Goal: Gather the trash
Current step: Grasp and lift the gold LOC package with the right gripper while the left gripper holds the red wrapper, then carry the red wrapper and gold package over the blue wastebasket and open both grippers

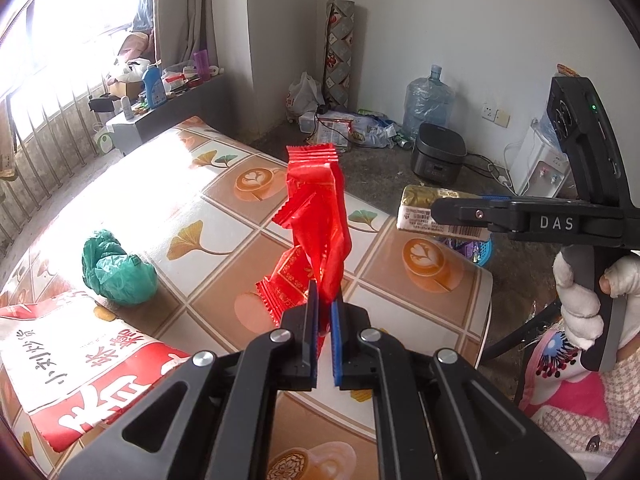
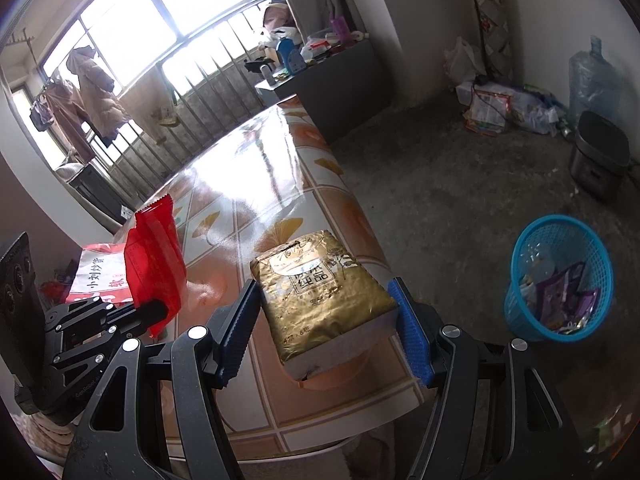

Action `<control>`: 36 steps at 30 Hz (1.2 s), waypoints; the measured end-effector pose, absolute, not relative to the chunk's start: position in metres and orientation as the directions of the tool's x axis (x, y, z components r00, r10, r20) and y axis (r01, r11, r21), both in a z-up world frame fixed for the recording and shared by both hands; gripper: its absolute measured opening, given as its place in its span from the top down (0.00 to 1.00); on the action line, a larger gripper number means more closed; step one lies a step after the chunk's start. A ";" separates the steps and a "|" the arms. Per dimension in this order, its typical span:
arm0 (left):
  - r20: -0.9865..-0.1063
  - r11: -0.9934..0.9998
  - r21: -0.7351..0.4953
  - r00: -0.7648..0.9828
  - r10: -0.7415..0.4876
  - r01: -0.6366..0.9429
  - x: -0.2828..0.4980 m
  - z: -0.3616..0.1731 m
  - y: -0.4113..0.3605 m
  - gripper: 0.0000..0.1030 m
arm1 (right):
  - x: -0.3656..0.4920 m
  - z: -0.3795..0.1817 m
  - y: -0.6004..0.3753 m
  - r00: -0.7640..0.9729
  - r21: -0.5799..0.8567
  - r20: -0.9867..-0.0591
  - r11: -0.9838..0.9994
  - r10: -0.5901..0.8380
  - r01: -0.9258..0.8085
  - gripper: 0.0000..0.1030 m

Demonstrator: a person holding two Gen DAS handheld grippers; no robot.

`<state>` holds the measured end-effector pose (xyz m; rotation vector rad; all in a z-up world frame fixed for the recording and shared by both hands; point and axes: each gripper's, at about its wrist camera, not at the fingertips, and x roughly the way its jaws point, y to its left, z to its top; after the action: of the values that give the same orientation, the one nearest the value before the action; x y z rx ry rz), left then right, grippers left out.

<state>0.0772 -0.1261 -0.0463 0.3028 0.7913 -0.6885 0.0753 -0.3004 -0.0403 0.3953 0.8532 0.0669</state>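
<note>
Jaws: my left gripper (image 1: 324, 300) pinches a red wrapper (image 1: 320, 216) above the table (image 1: 224, 208); my right gripper (image 2: 324, 320) clamps a gold pack (image 2: 320, 292) at the table edge. The blue basket (image 2: 558, 276) on the floor holds purple wrappers (image 2: 564, 296).

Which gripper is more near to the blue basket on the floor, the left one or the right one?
Right. The right gripper, shut on the gold packet, is over the table edge beside the blue basket. The left gripper, holding the red wrapper, is farther in over the table.
</note>
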 end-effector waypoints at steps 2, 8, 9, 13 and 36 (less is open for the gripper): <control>-0.735 0.742 0.003 0.505 -0.453 0.670 0.076 -0.045 -0.129 0.96 | 0.075 -0.039 -0.302 0.664 0.368 -0.716 0.925 0.214 0.098 0.41; -0.728 0.735 0.012 0.510 -0.458 0.678 0.072 -0.040 -0.136 0.95 | 0.070 -0.035 -0.305 0.677 0.375 -0.705 0.921 0.211 0.103 0.41; -0.727 0.733 0.014 0.510 -0.459 0.680 0.072 -0.039 -0.138 0.95 | 0.070 -0.035 -0.305 0.679 0.377 -0.703 0.921 0.212 0.103 0.41; -0.724 0.724 0.022 0.510 -0.465 0.690 0.071 -0.037 -0.145 0.95 | 0.066 -0.034 -0.307 0.688 0.384 -0.695 0.917 0.208 0.110 0.41; -0.696 0.619 0.010 0.450 -0.560 0.785 0.100 -0.011 -0.237 0.95 | 0.031 -0.021 -0.395 0.777 0.498 -0.629 0.784 0.031 0.372 0.41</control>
<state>0.0999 -0.2370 -0.0107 0.3553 0.7113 -0.8529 0.0311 -0.3947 -0.0211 0.6537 0.6646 -0.1993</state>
